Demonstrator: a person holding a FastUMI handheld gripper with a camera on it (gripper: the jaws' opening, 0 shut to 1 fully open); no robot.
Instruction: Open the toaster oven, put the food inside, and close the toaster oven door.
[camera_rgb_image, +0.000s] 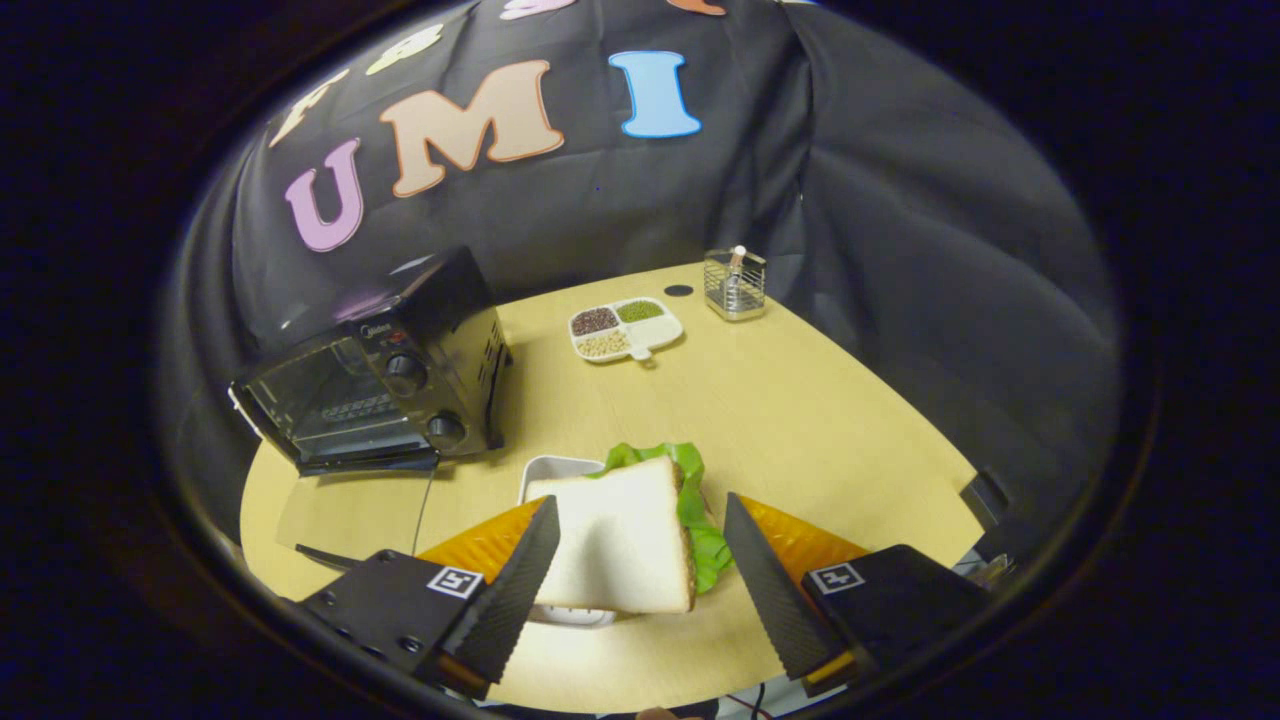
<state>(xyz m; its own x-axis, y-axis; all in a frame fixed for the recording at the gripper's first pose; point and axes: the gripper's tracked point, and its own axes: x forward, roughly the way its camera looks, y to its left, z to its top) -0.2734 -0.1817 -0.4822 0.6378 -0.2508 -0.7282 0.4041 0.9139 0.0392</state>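
Gripper (640, 515) jaws are spread wide around one sandwich (620, 545); can't tell if either finger actually touches it. It sits over one white tray (552, 467) on the wooden table (800, 420). Further off: one toaster oven (385, 365), one four-section dish of beans (625, 328), one wire holder (735, 283).

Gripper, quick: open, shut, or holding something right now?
Gripper: open, fingers astride the sandwich; the left finger is at the bread's edge, the right finger stands clear of the lettuce, so no grip yet.
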